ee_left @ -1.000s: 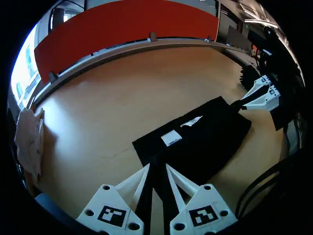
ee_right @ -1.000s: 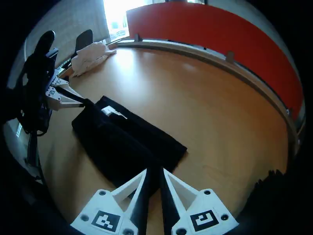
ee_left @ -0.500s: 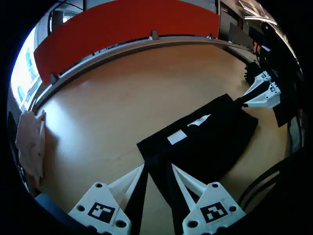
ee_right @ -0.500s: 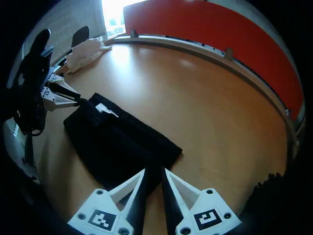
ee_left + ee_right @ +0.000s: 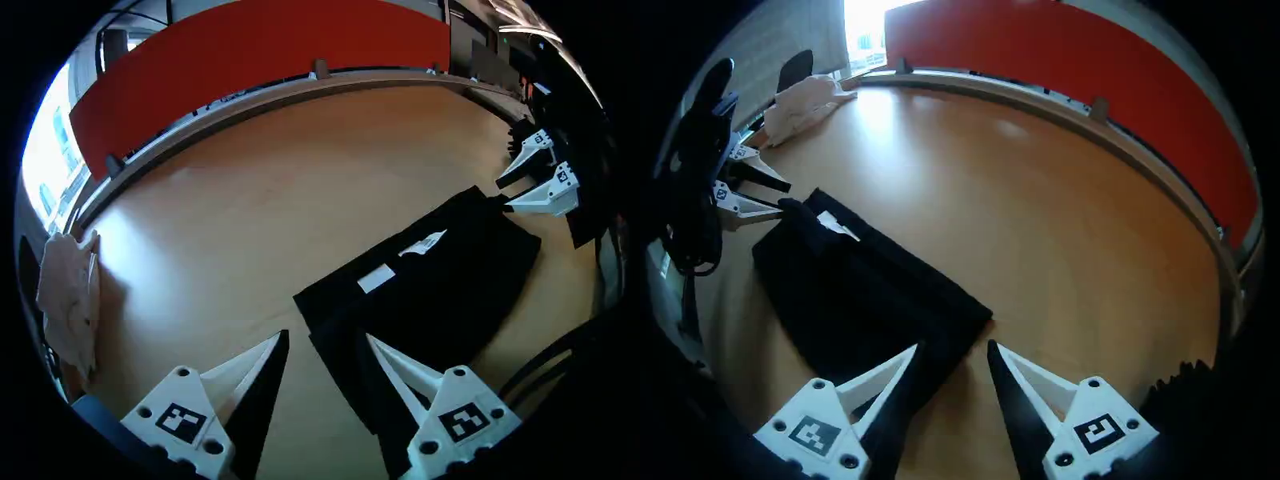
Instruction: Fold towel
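Note:
A black towel (image 5: 436, 280) lies folded flat on the wooden table (image 5: 264, 184), two white labels showing on its top. My left gripper (image 5: 326, 336) stands open at the towel's near corner, its right finger over the cloth's edge and nothing pinched. In the right gripper view the same towel (image 5: 852, 292) stretches away to the left, and my right gripper (image 5: 953, 346) is open just behind its near corner. Each gripper appears at the far end of the towel in the other's view: the right gripper (image 5: 502, 196) and the left gripper (image 5: 784, 198), both with fingers spread.
A crumpled beige cloth (image 5: 68, 300) lies at the table's left edge, also visible as the beige cloth (image 5: 804, 100) near a dark chair (image 5: 796, 72). A red partition (image 5: 264, 56) runs along the table's far side. Bare wood stretches beyond the towel.
Both grippers went from shut on the towel's corners to open, letting the cloth go. The towel now rests flat, and both grippers have drawn back slightly.

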Action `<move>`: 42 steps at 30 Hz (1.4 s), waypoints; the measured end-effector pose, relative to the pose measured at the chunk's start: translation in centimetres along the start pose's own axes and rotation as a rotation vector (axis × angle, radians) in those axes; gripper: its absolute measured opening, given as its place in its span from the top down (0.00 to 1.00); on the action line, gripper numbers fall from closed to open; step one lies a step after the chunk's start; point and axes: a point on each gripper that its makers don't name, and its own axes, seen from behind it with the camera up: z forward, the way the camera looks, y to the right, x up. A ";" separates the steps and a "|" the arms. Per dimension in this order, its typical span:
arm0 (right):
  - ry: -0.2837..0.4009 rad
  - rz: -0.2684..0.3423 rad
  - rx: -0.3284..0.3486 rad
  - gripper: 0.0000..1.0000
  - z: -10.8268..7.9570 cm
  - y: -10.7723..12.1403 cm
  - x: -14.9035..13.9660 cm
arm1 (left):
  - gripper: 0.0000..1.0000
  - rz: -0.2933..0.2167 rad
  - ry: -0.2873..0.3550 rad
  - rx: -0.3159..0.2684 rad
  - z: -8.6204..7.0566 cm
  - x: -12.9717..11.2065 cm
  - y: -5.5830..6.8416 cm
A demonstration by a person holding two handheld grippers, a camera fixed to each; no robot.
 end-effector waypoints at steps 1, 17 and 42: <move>0.002 0.000 -0.004 0.40 0.0 0.1 0.1 | 0.39 -0.001 0.000 0.002 0.0 0.0 -0.1; 0.019 0.014 -0.047 0.15 0.3 1.4 1.0 | 0.06 -0.018 0.015 0.045 -0.1 1.1 -1.7; 0.060 0.020 -0.076 0.00 -0.7 1.4 1.2 | 0.06 -0.050 0.038 0.049 -1.0 1.4 -1.6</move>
